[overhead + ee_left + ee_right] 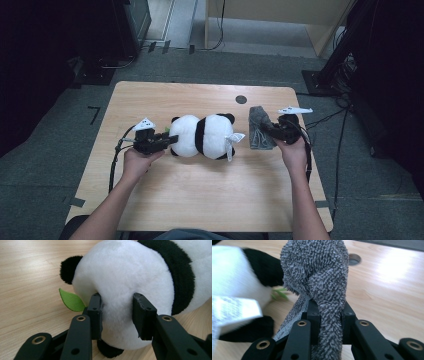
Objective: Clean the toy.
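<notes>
A black-and-white plush panda (pixel 202 136) lies on its side in the middle of the wooden table (pixel 200 200), with a white label (pixel 232 141) at its right end. My left gripper (pixel 167 141) pinches the panda's white fur (pixel 117 315) at its left end, jaws pressed into the plush. A green felt leaf (pixel 71 300) pokes out beside the jaws. To the right of the panda lies a grey towel (pixel 260 128). My right gripper (pixel 267 131) is shut on a bunched fold of the towel (pixel 322 282).
A round cable hole (pixel 241 99) sits in the table behind the towel. Cables trail from both grippers over the table's sides. Dark stands and equipment ring the table on the floor. Bare wood lies in front of the panda.
</notes>
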A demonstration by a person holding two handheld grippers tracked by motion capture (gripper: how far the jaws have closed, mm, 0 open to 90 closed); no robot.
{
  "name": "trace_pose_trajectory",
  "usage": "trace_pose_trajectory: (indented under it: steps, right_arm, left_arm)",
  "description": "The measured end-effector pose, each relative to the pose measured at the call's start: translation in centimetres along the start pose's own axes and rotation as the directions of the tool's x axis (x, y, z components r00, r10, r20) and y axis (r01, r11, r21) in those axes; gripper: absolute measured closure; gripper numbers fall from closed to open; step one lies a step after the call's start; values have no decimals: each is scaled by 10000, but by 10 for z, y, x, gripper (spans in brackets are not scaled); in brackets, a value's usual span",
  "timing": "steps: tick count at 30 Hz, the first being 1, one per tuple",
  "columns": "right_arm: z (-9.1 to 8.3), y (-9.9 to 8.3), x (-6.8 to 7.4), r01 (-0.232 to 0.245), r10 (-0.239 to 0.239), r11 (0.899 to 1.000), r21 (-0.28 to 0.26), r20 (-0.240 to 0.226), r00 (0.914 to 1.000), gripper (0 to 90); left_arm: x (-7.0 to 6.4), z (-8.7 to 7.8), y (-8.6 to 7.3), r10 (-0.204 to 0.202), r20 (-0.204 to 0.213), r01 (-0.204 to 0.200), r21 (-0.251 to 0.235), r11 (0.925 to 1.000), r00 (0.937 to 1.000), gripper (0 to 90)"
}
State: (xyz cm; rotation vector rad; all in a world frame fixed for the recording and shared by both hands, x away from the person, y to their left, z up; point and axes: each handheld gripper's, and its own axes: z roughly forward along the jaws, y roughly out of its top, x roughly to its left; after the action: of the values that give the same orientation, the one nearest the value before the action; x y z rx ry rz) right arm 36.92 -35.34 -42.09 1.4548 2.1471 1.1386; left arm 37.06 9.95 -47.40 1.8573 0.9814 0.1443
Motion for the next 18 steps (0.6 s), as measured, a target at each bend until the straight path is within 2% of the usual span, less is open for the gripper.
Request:
trace_pose_trajectory:
  steps: [6, 9, 18]
  right_arm:
    - [-2, 35, 34, 991, -993, 9950, -94, -263, 9947, 764]
    - [-5, 51, 50, 1314, -1318, 9912, -132, -418, 9904, 764]
    - [-10, 93, 94, 2284, -2294, 9733, -213, -928, 9689, 764]
  left_arm:
    - [0, 0, -2, 8, 2, -8, -51, 10000, 10000, 633]
    - [0, 0, -2, -25, 3, 25, -88, 10000, 10000, 633]
    - [-2, -3, -3, -80, -37, 80, -57, 10000, 10000, 634]
